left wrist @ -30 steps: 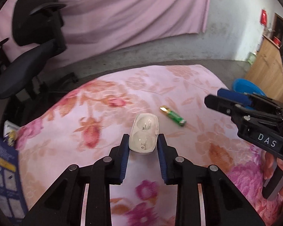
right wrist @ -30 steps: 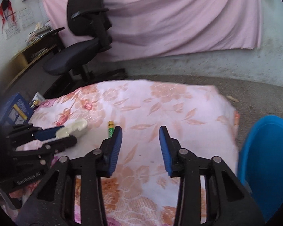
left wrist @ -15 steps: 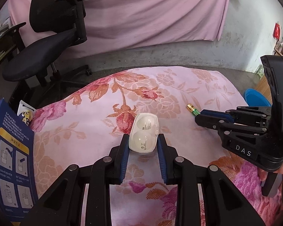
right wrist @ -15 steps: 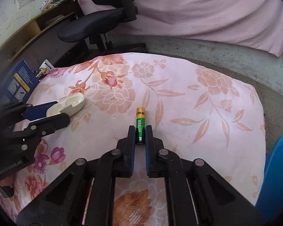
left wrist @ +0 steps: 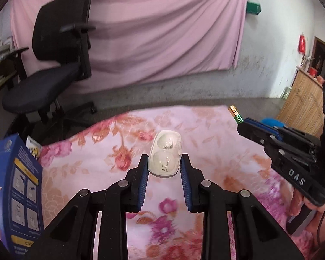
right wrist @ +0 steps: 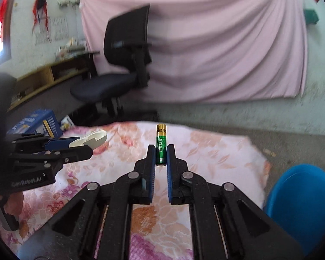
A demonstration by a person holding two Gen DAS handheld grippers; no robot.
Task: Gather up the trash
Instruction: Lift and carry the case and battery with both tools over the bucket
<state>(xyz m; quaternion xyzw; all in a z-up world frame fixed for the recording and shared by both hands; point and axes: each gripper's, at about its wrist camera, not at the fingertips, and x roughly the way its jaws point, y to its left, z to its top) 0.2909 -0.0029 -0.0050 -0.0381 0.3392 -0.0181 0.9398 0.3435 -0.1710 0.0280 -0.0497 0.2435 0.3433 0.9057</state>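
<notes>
Both grippers have risen since half a second ago; the battery (right wrist: 161, 144), then lying on the floral cloth (right wrist: 216, 151), now hangs clear above it. Right gripper (right wrist: 161, 158): jaws clamped on the battery's lower half, gold end pointing forward. Left gripper (left wrist: 164, 164): jaws clamped on a white plastic case (left wrist: 165, 156), also off the cloth. Blue bin (right wrist: 301, 201) just past the cloth's right edge. Blue box (left wrist: 15, 190) at the left edge. Black office chair (left wrist: 54, 65) beyond the far edge.
</notes>
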